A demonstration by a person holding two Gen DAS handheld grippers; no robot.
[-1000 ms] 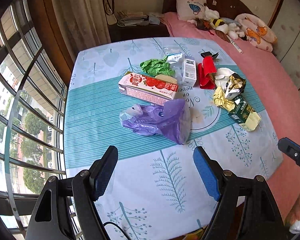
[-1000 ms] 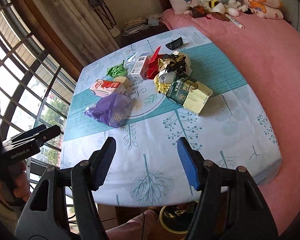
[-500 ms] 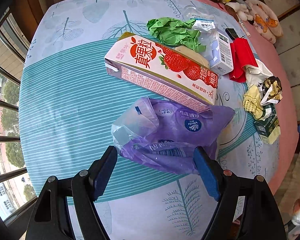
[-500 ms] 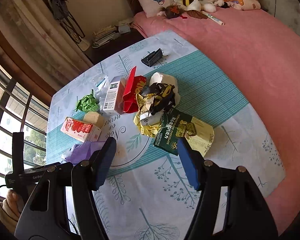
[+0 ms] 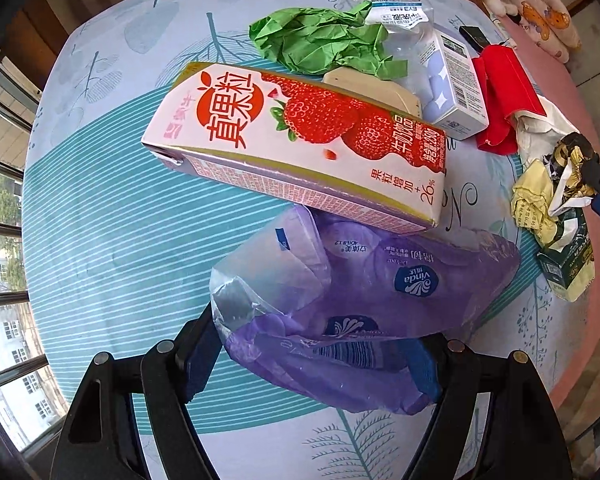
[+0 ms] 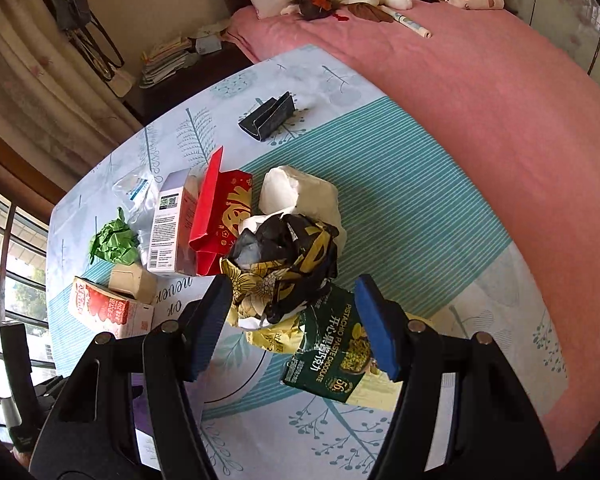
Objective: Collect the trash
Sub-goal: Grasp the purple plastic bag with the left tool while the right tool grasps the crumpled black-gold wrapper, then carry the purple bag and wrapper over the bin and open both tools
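Observation:
Trash lies on a table with a patterned cloth (image 5: 100, 220). My left gripper (image 5: 312, 354) is open, its fingers on either side of a purple plastic tissue bag (image 5: 364, 304). A strawberry milk carton (image 5: 300, 144) lies just beyond the bag. My right gripper (image 6: 296, 320) is open, its jaws flanking a crumpled black and gold wrapper (image 6: 284, 264) and a green pistachio chocolate box (image 6: 332, 356). Crumpled green paper (image 5: 320, 40), a white box (image 6: 168, 228) and a red envelope (image 6: 220, 216) lie further back.
A pink bed (image 6: 480, 100) with pillows and plush toys borders the table on the right. A black binder clip (image 6: 268, 116) lies at the table's far side. Barred windows (image 5: 0, 260) are on the left. A dark side table with papers (image 6: 172, 60) stands behind.
Both grippers have moved forward and down. The left one now has its fingers around the purple bag. The right one now brackets the crumpled wrapper and chocolate box.

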